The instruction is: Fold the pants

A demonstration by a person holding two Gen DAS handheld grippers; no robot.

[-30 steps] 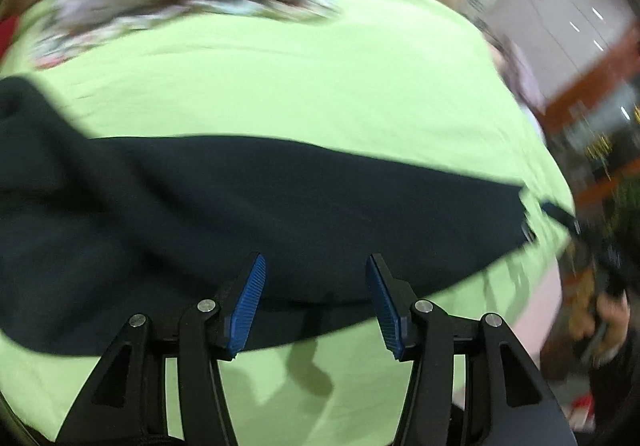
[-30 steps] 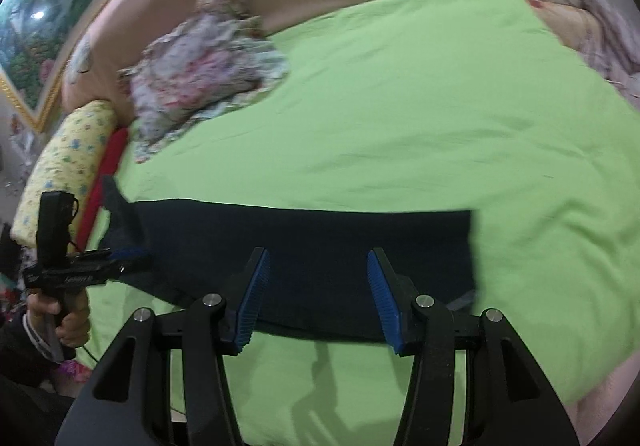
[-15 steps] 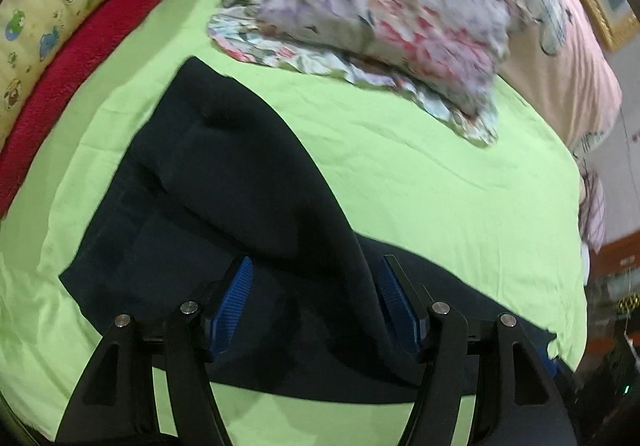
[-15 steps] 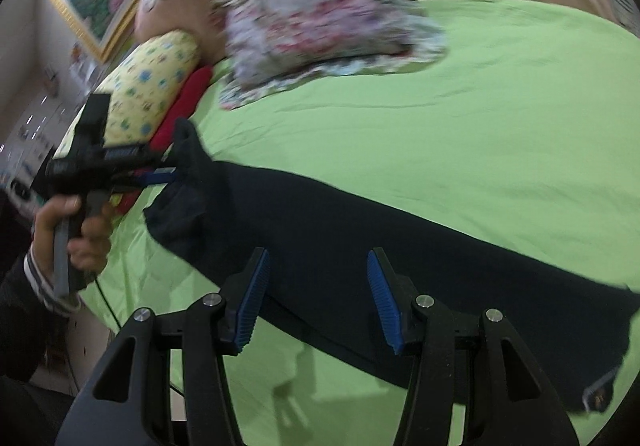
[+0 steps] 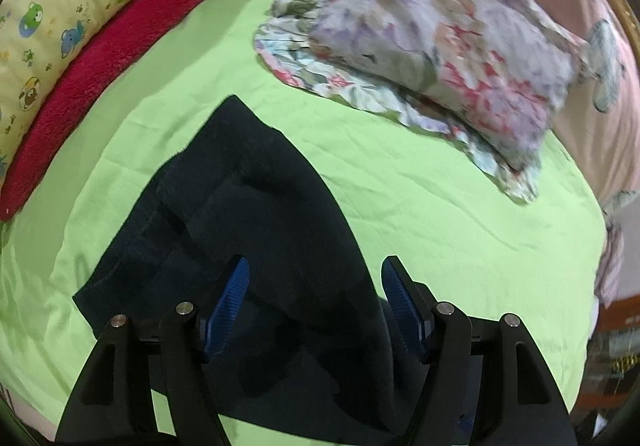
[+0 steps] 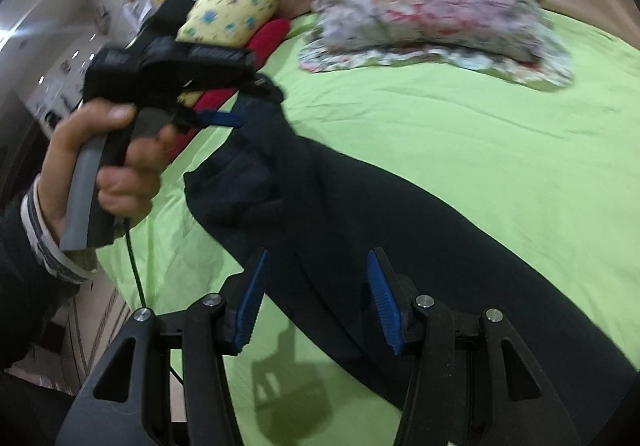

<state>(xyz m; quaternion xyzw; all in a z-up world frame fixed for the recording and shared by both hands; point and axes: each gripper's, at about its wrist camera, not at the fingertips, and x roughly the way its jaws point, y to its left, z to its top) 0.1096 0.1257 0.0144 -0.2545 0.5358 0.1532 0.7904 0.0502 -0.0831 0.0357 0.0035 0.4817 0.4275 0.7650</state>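
Dark navy pants (image 5: 256, 230) lie stretched on a lime-green bedsheet (image 5: 420, 206), the waist end rumpled toward the left. My left gripper (image 5: 314, 274) is open, its blue pads above the waist fabric, holding nothing. In the right wrist view the pants (image 6: 400, 230) run diagonally from upper left to lower right. My right gripper (image 6: 316, 270) is open and hovers above the pant leg. The left gripper (image 6: 240, 108), held by a hand, shows at the waist end.
A floral pillow (image 5: 440, 42) lies at the back of the bed. A red towel roll (image 5: 108, 58) and a yellow cartoon-print pillow (image 5: 52, 2) line the left edge. Pink bedding (image 5: 608, 58) is at the far right. The bed's edge drops off at left (image 6: 132, 246).
Both cameras swung toward the waist end of the pants. The left gripper moved from over the leg to over the rumpled waist. Both grippers stayed open.
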